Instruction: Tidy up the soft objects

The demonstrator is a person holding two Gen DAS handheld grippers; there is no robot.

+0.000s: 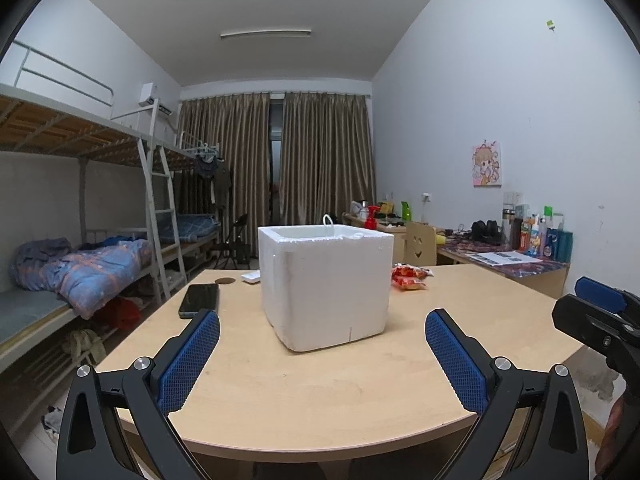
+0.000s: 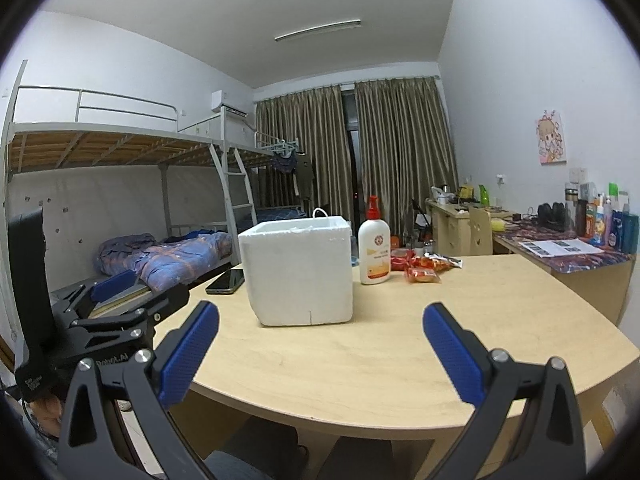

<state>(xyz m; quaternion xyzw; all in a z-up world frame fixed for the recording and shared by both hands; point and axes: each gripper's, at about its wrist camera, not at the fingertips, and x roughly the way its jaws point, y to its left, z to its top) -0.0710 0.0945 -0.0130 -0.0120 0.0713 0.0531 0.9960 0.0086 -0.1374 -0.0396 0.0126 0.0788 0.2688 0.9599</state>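
Both grippers gape empty before foam box on table.

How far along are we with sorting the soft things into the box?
Nothing looks done yet: the red snack packets still lie on the table behind the foam box. Nothing is in hand; the left gripper and right gripper hover with jaws open and empty. All the picking and placing remains.
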